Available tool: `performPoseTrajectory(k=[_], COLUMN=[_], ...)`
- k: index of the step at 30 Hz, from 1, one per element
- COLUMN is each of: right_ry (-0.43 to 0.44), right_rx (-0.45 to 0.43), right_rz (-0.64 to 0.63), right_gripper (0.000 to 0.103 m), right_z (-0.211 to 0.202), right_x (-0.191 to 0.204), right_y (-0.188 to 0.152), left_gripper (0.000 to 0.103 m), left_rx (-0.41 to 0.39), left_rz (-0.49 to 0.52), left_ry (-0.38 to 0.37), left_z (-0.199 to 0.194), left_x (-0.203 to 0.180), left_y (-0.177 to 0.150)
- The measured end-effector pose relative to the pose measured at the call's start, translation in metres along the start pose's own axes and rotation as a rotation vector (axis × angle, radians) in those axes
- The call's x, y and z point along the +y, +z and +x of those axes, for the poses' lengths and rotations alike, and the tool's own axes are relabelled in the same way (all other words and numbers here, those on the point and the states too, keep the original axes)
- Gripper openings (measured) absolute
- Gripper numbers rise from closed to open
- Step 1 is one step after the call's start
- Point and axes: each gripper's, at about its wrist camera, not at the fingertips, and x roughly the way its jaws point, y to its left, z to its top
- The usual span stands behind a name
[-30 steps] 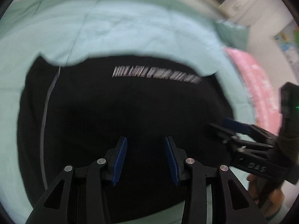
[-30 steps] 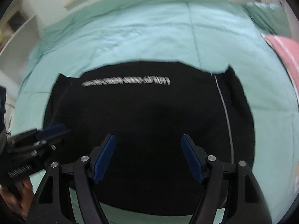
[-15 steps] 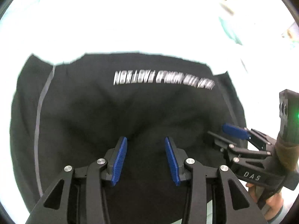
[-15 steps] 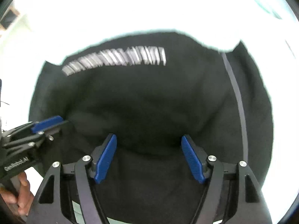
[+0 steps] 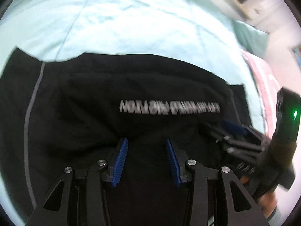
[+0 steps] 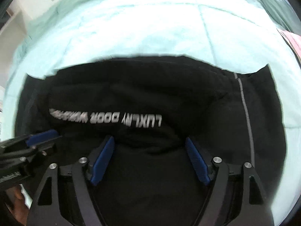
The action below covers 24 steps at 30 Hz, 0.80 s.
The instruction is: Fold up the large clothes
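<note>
A large black garment (image 5: 112,94) with white lettering and a grey side stripe lies on a mint-green bed cover (image 5: 131,18); it also fills the right wrist view (image 6: 150,94). Its near part is bunched into a raised fold right in front of both grippers. My left gripper (image 5: 146,158) is open, its blue pads low against the black cloth at that fold. My right gripper (image 6: 150,160) is open wider, also down at the fold. Each gripper shows in the other's view: the right one (image 5: 231,131) and the left one (image 6: 37,139).
The bed cover (image 6: 150,28) stretches beyond the garment. A pink quilt (image 5: 263,79) lies at the right edge of the bed, seen also in the right wrist view (image 6: 293,41). A green pillow (image 5: 250,37) and a wall stand behind.
Both grippers have moved forward and down to the garment. The lettered part has slid nearer and the cloth has bunched into a fold in front of the fingers. Both grippers stay open.
</note>
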Motion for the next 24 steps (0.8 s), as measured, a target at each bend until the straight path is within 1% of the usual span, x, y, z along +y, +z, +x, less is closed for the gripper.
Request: performPoseTrajectory(k=[1, 3, 4, 5, 7, 9, 10, 11, 12, 13, 14, 15, 16, 17, 19, 22, 24], right_ry=[0.018, 0.048, 0.049, 0.049, 0.066, 0.057, 0.049, 0.03, 0.034, 0.041, 0.054, 0.05, 0.038, 0.004, -0.024, -0.007, -0.002], right_rx=[-0.017, -0.07, -0.075, -0.072, -0.049, -0.018, -0.001, 0.048, 0.075, 0.09, 0.109, 0.12, 0.121, 0.113, 0.101, 0.076, 0.078], right_rz=[-0.007, -0.059, -0.075, -0.093, -0.097, -0.097, -0.097, -0.089, -0.071, -0.052, -0.021, -0.015, -0.026, -0.061, -0.089, -0.053, -0.031], right_gripper=[0.08, 0.08, 0.08, 0.08, 0.08, 0.08, 0.08, 0.08, 0.08, 0.081, 0.081, 0.081, 0.082, 0.083, 0.089, 0.09, 0.09], right_z=[-0.009, -0.046, -0.053, -0.065, -0.071, -0.062, -0.057, -0.04, -0.027, -0.025, -0.014, -0.008, -0.008, -0.008, -0.006, -0.01, -0.019], right_x=[0.003, 0.009, 0.011, 0.014, 0.015, 0.019, 0.02, 0.019, 0.016, 0.027, 0.022, 0.021, 0.022, 0.028, 0.034, 0.03, 0.029], right_y=[0.003, -0.014, -0.02, -0.034, -0.056, -0.074, -0.082, -0.093, -0.099, -0.104, -0.106, -0.105, -0.105, -0.103, -0.103, -0.106, -0.108], left_gripper=[0.044, 0.044, 0.044, 0.044, 0.044, 0.044, 0.044, 0.044, 0.044, 0.044, 0.044, 0.045, 0.046, 0.046, 0.046, 0.046, 0.046], left_rx=[-0.011, -0.022, -0.019, -0.006, 0.037, 0.054, 0.042, 0.033, 0.042, 0.061, 0.059, 0.042, 0.031, 0.027, 0.014, -0.027, -0.024], left_rz=[0.023, 0.071, 0.085, 0.087, 0.069, 0.049, 0.04, 0.038, 0.028, 0.012, 0.007, 0.013, 0.021, 0.022, 0.014, 0.011, 0.008], left_ry=[-0.012, -0.038, -0.049, -0.058, -0.077, -0.094, -0.095, -0.094, -0.088, -0.072, -0.062, -0.055, -0.046, -0.035, -0.032, -0.033, -0.031], left_z=[-0.012, -0.035, -0.045, -0.051, -0.054, -0.05, -0.046, -0.04, -0.027, -0.008, 0.005, 0.01, 0.012, 0.011, 0.008, 0.004, -0.01], left_x=[-0.003, -0.002, -0.001, 0.001, 0.012, 0.021, 0.024, 0.026, 0.029, 0.03, 0.029, 0.028, 0.026, 0.024, 0.023, 0.015, 0.004], left_y=[-0.007, -0.026, -0.038, -0.047, -0.07, -0.088, -0.094, -0.098, -0.101, -0.104, -0.105, -0.105, -0.105, -0.104, -0.108, -0.117, -0.116])
